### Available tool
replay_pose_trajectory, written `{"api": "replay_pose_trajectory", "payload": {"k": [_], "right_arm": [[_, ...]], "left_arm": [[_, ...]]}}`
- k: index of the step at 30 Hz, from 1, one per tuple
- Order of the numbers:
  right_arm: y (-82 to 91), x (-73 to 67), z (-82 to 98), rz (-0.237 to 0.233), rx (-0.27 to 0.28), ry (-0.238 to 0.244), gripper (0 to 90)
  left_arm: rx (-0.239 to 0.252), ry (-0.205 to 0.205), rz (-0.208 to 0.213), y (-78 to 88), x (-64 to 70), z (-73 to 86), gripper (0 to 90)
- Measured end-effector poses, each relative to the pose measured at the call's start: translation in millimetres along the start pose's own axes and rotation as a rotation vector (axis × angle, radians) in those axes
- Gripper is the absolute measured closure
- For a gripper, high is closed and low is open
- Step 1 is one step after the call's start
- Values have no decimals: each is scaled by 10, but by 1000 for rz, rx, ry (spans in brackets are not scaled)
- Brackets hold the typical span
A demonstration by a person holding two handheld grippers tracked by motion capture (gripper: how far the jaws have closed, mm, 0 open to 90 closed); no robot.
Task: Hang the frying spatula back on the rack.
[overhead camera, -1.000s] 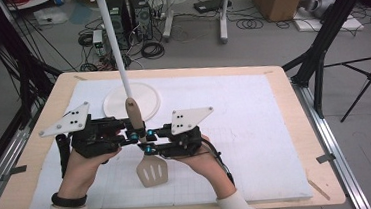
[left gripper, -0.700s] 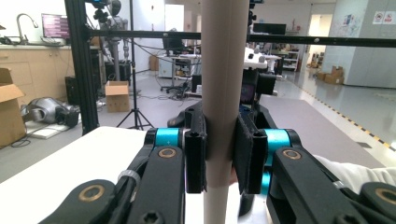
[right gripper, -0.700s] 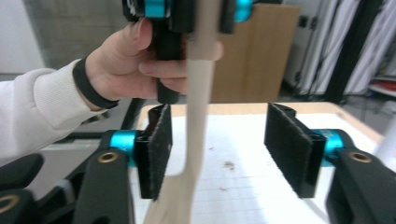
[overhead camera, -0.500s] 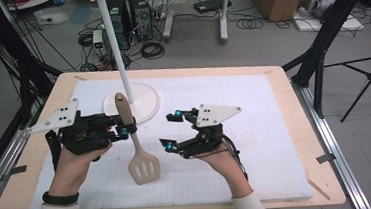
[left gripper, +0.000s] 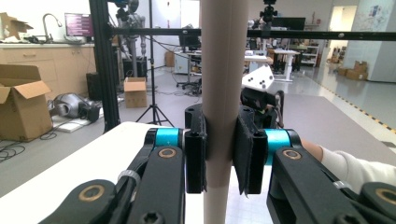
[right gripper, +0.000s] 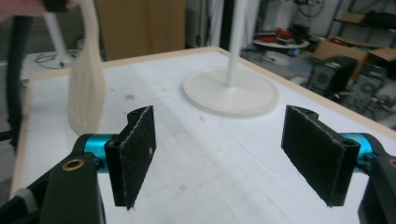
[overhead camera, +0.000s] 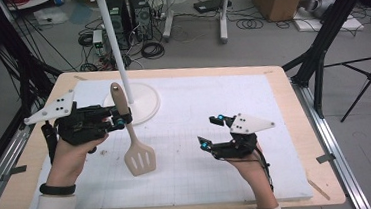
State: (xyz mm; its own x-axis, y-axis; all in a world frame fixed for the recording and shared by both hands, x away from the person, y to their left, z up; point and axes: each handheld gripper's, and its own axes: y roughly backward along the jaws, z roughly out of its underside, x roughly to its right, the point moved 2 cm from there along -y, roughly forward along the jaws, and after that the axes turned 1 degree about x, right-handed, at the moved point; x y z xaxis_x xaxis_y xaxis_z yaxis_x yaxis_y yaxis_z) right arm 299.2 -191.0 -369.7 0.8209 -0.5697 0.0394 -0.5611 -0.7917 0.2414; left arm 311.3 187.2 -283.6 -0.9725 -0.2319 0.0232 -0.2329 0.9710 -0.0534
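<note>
Jaws of left gripper (overhead camera: 120,120) clamp spatula (overhead camera: 135,147), white stand (overhead camera: 134,101) just behind

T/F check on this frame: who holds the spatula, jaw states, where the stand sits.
1. The left gripper is clamped on the spatula handle. True.
2. The right gripper grips the spatula blade. False: its jaws stand open with nothing between them, apart from the spatula.
3. The spatula lies flat on the table. False: it hangs from its handle, blade down.
4. The white stand has its round base on the table's far left part. True.
5. The right gripper's pads touch the stand's base. False: they are well short of it.
</note>
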Motion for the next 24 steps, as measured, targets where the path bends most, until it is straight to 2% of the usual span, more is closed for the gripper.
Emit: {"api": "replay_pose_trajectory", "payload": {"k": [4, 9, 16, 19, 24], "right_arm": [[114, 58, 115, 38, 10, -19, 251], [209, 109, 204, 63, 34, -48, 251], [270, 136, 258, 74, 27, -70, 250], [307, 160, 259, 78, 48, -69, 251], [354, 169, 266, 83, 51, -82, 252]], "left_arm": [[-2, -9, -11, 7, -27, -28, 759], [-7, -18, -20, 36, -60, -77, 759], [3, -20, -33, 74, -76, -108, 758], [-3, -17, -35, 68, -89, -124, 758], [-5, -23, -42, 65, -96, -151, 758]]}}
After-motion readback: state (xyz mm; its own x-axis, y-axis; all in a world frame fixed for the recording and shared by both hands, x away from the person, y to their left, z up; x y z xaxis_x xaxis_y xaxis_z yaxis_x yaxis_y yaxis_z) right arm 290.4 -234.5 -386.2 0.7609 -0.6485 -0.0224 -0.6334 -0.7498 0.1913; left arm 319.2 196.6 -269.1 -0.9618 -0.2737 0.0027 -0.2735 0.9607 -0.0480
